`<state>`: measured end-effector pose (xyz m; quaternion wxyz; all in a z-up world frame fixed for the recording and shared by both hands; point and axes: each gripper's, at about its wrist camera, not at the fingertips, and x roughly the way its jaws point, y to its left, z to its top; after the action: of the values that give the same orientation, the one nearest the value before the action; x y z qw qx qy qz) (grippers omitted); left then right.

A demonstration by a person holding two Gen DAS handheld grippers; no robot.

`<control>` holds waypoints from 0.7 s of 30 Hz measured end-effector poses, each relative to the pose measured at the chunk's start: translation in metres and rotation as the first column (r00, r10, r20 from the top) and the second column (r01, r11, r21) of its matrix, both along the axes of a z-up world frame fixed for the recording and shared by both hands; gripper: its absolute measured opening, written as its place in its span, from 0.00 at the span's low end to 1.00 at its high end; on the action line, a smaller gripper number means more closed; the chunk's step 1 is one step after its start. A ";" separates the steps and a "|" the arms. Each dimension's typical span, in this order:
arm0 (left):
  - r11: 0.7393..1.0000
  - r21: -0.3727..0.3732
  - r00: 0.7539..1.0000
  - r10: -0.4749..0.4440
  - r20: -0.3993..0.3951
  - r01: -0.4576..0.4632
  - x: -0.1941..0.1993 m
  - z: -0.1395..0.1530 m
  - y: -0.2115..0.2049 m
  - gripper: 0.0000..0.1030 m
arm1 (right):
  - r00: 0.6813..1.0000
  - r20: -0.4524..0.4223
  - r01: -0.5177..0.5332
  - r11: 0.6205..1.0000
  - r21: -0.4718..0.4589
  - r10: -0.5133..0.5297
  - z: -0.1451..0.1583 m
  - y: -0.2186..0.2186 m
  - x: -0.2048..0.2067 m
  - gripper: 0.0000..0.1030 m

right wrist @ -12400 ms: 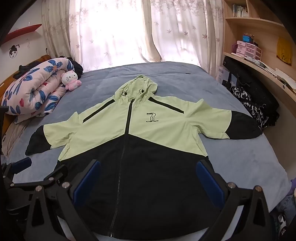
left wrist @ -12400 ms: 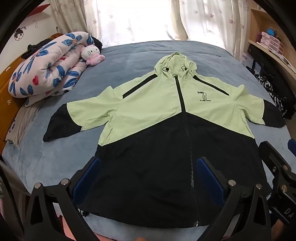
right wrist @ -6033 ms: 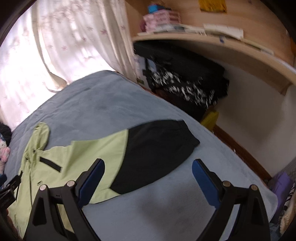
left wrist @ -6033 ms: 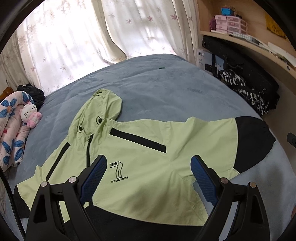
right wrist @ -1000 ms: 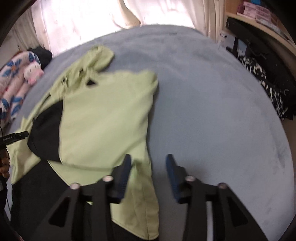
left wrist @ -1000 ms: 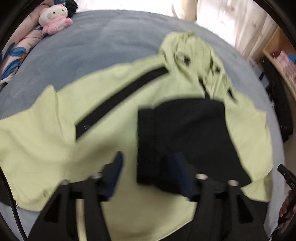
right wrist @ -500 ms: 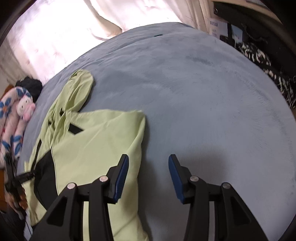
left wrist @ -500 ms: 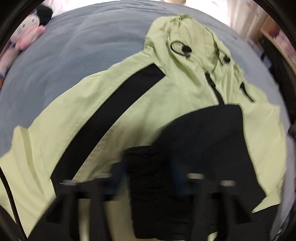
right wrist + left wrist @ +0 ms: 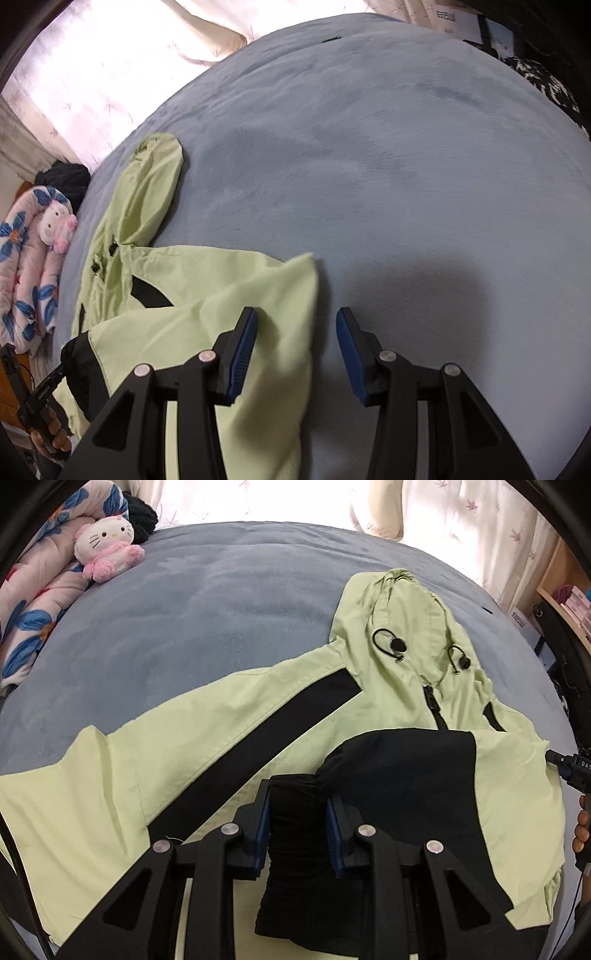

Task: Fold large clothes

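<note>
A lime-green and black hooded jacket (image 9: 221, 731) lies face up on the bed, its hood (image 9: 399, 609) pointing away. One sleeve is folded across the chest, and its black cuff (image 9: 295, 830) is bunched between the pads of my left gripper (image 9: 298, 797), whose jaws are closing and pinch it. In the right wrist view the jacket's (image 9: 207, 325) folded green shoulder edge (image 9: 295, 295) lies between the fingers of my right gripper (image 9: 297, 317). Those jaws are closing too, with a gap left beside the fabric.
The blue-grey blanket (image 9: 406, 166) spreads wide to the right of the jacket. A pink plush cat (image 9: 107, 546) and a floral quilt (image 9: 29, 609) sit at the far left. A wooden shelf (image 9: 569, 590) stands at the right. A hand (image 9: 51, 435) shows at the lower left.
My left gripper has narrowed from well open to pinching the black cuff. My right gripper has moved down toward the folded shoulder edge and its jaws have narrowed.
</note>
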<state>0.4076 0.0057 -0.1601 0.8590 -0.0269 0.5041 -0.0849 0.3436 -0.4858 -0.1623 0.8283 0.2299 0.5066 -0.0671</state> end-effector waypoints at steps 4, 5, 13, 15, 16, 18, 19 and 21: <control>1.000 -0.022 1.000 0.011 0.015 -0.011 0.002 -0.002 -0.005 0.24 | 1.000 -0.009 0.026 0.975 -0.221 -0.029 0.017 -0.003 0.007 0.00; 1.000 -0.003 1.000 0.008 0.013 -0.008 0.002 -0.006 -0.008 0.24 | 0.996 -0.034 0.064 0.937 -0.343 -0.081 0.020 -0.011 0.009 0.00; 0.999 -0.043 0.998 0.005 -0.070 -0.008 0.003 -0.024 0.001 0.28 | 1.000 -0.018 -0.010 0.985 -0.174 0.007 0.046 -0.013 -0.031 0.12; 0.999 -0.043 0.997 -0.015 -0.073 0.011 -0.003 -0.019 0.003 0.31 | 0.997 -0.014 -0.077 0.984 -0.158 0.075 0.051 0.011 -0.055 0.34; 0.999 -0.040 0.997 -0.033 -0.074 0.030 -0.010 -0.015 0.004 0.33 | 0.996 -0.010 -0.092 0.983 -0.161 0.091 0.052 0.016 -0.063 0.47; 0.998 -0.025 0.995 -0.060 -0.081 0.059 -0.023 -0.012 0.005 0.42 | 0.991 -0.008 -0.135 0.978 -0.161 0.136 0.050 0.036 -0.088 0.52; 0.998 -0.016 0.994 -0.068 -0.081 0.067 -0.029 -0.012 0.006 0.48 | 0.989 -0.014 -0.146 0.977 -0.156 0.146 0.048 0.041 -0.093 0.52; 0.997 -0.009 0.993 -0.081 -0.088 0.080 -0.043 -0.013 0.010 0.50 | 0.987 -0.031 -0.163 0.976 -0.142 0.160 0.041 0.048 -0.112 0.52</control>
<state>0.3642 0.0155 -0.1736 0.8317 -0.0128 0.5420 -0.1197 0.2320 -0.4382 -0.1212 0.8403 0.1270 0.5257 -0.0382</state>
